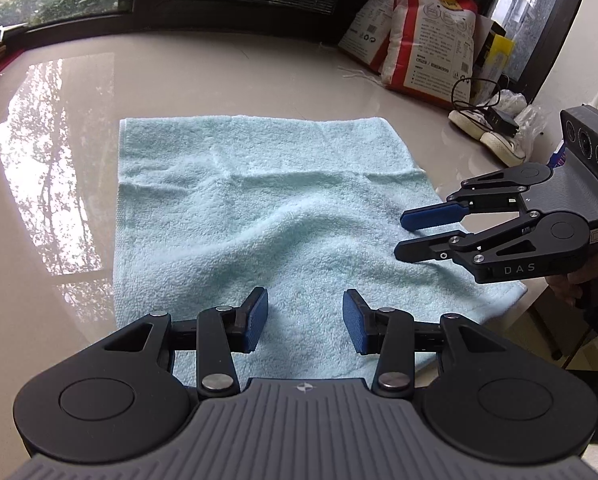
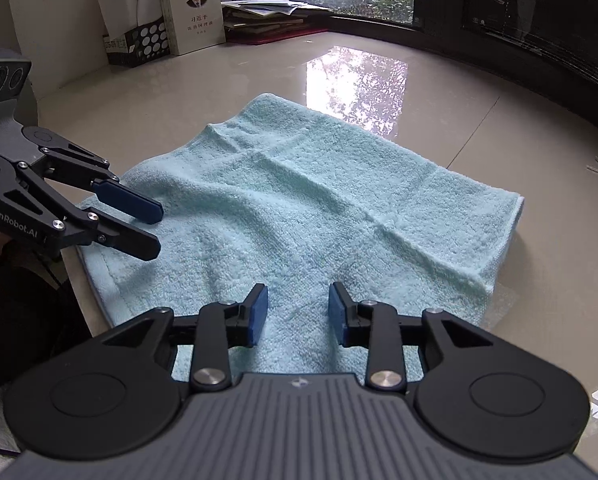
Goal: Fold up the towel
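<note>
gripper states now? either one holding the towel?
Left gripper: open, above the towel, holding nothing.
Right gripper: open, above the towel, holding nothing.

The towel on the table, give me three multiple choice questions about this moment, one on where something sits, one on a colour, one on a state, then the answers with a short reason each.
1. Where do the white sneakers lie?
A. On the towel
B. On the table, beyond the towel's corner, by the printed bags
C. Between the right gripper's fingers

2. What colour is the towel?
A. Light blue
B. Red
C. Yellow

3. How are the two grippers?
A. Both shut on the towel
B. Only the left grips it
C. Both open, holding nothing

Answers:
1 B: they sit beside the bags.
2 A: pale blue terry.
3 C: left gripper and right gripper show clear gaps over the cloth.
</note>
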The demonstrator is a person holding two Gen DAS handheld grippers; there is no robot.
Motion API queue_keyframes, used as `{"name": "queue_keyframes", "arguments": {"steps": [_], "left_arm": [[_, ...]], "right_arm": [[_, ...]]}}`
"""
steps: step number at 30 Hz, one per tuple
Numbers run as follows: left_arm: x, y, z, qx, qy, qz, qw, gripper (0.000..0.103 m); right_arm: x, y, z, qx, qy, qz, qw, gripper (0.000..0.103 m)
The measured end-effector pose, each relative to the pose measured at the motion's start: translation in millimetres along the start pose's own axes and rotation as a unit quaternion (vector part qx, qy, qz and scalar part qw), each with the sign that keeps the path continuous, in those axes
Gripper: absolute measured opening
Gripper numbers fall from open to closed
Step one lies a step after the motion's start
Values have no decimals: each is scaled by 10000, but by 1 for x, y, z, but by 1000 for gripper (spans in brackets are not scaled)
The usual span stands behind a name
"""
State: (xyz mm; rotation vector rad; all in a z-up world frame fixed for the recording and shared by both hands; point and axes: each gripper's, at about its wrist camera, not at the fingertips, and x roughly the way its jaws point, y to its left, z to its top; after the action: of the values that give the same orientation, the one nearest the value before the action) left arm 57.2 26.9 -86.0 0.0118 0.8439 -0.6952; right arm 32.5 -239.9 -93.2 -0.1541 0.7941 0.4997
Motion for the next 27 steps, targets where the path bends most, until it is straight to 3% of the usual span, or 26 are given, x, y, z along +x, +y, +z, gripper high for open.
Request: {"name": "queue_keyframes", "arguments": {"steps": [12, 19, 27], "left_arm": [[-33, -6, -21, 190, 145, 35, 9997, 45], [-39, -3, -2, 245, -197, 261, 9992, 45], [-15, -13, 22, 321, -342, 248, 9986, 45]], "right_arm": [[-39, -5, -31, 112, 201, -358, 9991, 43], [-42, -4, -23, 148, 4, -377, 9992, 43], [-28, -1, 1, 161, -259, -326, 9990, 43]]}}
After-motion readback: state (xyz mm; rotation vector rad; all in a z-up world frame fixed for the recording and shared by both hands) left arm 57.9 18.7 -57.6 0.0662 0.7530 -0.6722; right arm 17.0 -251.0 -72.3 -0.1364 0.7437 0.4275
